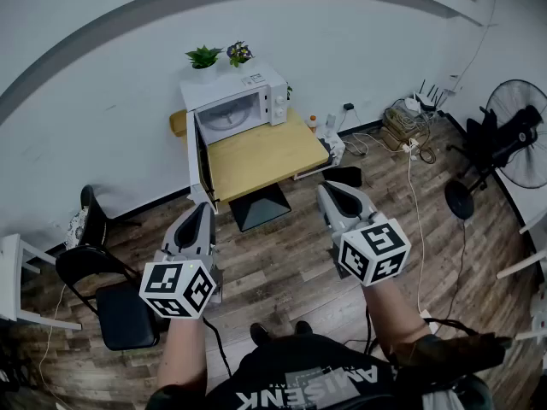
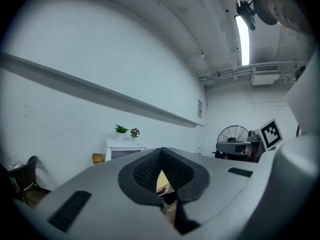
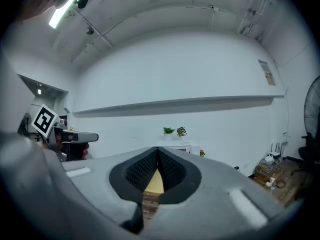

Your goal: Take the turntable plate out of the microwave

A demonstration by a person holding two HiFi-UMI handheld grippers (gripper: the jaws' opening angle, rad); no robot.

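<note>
The left tongs (image 1: 202, 208) and right tongs (image 1: 328, 188) are both pressed together and empty. Well ahead of them the microwave (image 1: 256, 82) stands on the tabletop (image 1: 261, 154) with its door (image 1: 199, 156) open. The plate (image 1: 227, 118) shows faintly inside.

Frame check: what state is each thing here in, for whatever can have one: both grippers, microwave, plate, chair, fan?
Left gripper: shut, empty.
Right gripper: shut, empty.
Microwave: door swung open.
Turntable plate: inside the microwave, as far as shows.
Chair: unfolded, upright.
Fan: upright; running or not, cannot tell.
</note>
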